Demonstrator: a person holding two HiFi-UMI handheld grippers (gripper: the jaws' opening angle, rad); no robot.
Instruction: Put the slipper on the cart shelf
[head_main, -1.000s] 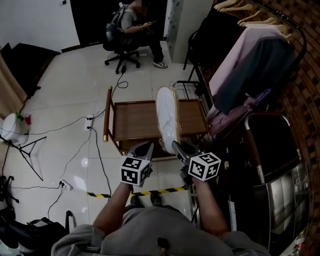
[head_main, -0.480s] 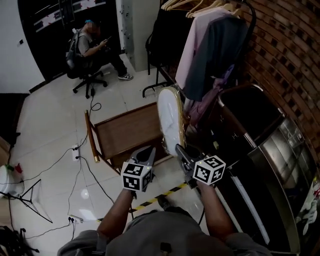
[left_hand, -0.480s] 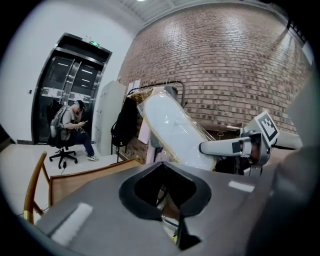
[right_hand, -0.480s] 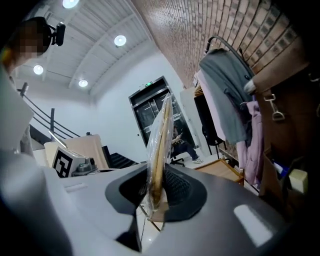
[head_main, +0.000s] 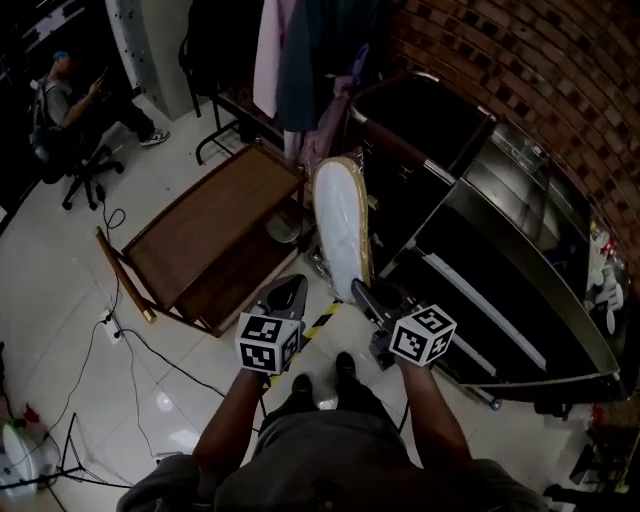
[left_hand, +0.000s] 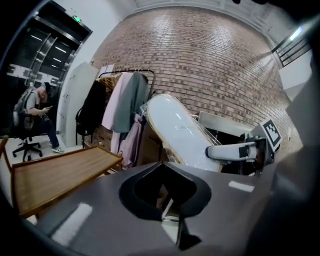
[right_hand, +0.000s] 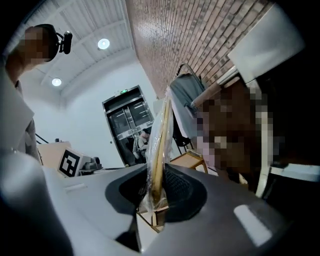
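Note:
A white slipper (head_main: 338, 230) with a tan rim stands on edge in a clear wrapper, its heel end clamped in my right gripper (head_main: 357, 291). The right gripper view shows the slipper (right_hand: 159, 150) thin and edge-on, running up from the right gripper (right_hand: 152, 206). My left gripper (head_main: 287, 298) is beside it on the left, shut and empty. From the left gripper (left_hand: 172, 220) I see the slipper (left_hand: 177, 132) and the right gripper (left_hand: 216, 151) to the right. The wooden cart (head_main: 200, 235), with a top and a lower shelf, stands on the floor to the left of the slipper.
A black metal-framed unit (head_main: 470, 215) fills the right side against a brick wall (head_main: 520, 70). Clothes hang on a rack (head_main: 300, 55) behind the cart. A person sits on a chair (head_main: 60, 110) at far left. Cables (head_main: 130, 340) and striped tape (head_main: 322, 322) cross the floor.
The whole view has swung right: the cart has slid to the left and the black unit has come in front. Both grippers and the slipper keep their places relative to each other.

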